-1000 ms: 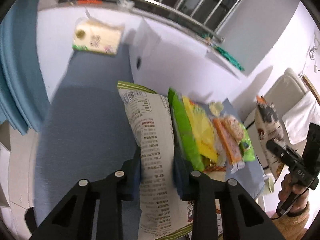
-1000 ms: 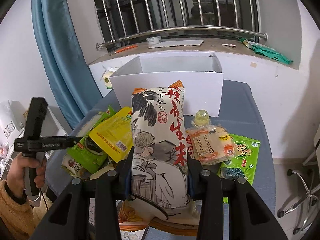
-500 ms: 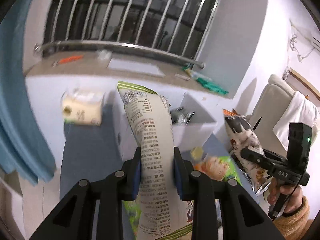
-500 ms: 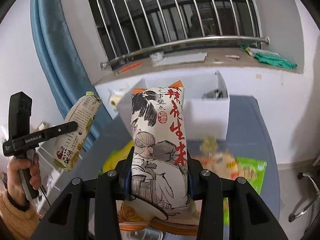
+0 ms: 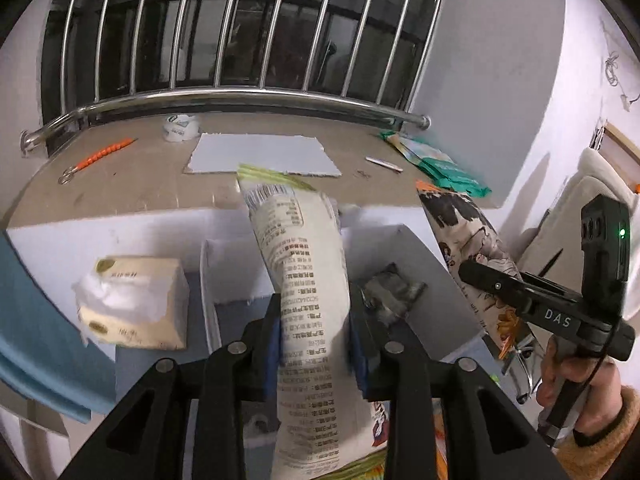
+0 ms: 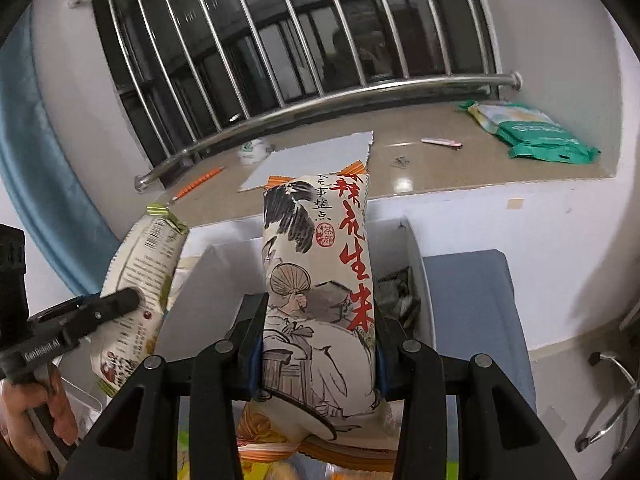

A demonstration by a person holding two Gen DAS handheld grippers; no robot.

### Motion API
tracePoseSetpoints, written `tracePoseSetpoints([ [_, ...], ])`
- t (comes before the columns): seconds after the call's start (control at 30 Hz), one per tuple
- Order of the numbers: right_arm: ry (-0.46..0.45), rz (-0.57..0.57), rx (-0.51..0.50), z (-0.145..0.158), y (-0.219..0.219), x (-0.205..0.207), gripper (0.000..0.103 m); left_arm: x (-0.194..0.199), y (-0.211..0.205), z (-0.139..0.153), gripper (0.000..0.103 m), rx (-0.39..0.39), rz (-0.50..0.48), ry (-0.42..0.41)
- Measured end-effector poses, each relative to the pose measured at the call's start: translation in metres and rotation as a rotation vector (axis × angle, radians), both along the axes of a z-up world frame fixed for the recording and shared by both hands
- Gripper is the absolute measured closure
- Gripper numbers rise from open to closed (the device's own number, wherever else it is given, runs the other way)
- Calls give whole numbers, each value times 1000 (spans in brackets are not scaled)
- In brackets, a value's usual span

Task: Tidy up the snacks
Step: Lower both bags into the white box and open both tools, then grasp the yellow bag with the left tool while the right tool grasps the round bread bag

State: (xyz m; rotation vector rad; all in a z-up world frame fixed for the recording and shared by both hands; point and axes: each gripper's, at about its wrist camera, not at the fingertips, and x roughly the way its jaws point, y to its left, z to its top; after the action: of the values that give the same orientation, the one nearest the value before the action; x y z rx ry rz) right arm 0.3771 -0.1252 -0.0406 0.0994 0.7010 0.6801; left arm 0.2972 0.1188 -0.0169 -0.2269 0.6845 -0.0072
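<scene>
Both bags aloft over white box [image 5: 436, 276]: left gripper [image 5: 314, 332] fingers clamped on cream packet [image 5: 308, 280], right gripper [image 6: 318, 344] on peanut bag [image 6: 320, 276]. One dark wrapper [image 5: 390, 292] inside; neither dropped yet.

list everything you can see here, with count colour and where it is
snack bag with printed text: 1, cream with green edge, clamped in left gripper
peanut bag: 1, cream with red lettering, clamped in right gripper
box: 1, white, open, below both bags
crumpled wrapper: 1, grey, inside box
tissue pack: 1, beige, left of box
table: 1, blue-grey
card sheet: 1, white, on windowsill
green bags: pile, sill's right end
hands: 2, holding gripper handles
</scene>
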Motion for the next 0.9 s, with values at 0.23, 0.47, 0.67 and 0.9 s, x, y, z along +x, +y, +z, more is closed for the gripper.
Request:
tracePoseSetpoints([
  [0.23, 31, 46, -39, -6, 32, 28, 0, 3, 28, -15, 0, -18, 87, 45],
  [0.47, -64, 31, -6, 8, 9, -4, 0, -34, 19, -10, 0, 42, 63, 37],
  [0.67, -144, 67, 26, 25, -19, -48, 0, -87, -2, 4, 0, 86, 49, -13],
  [0.9, -170, 133, 10, 15, -57, -113, 0, -153, -33, -8, 0, 84, 0, -26],
])
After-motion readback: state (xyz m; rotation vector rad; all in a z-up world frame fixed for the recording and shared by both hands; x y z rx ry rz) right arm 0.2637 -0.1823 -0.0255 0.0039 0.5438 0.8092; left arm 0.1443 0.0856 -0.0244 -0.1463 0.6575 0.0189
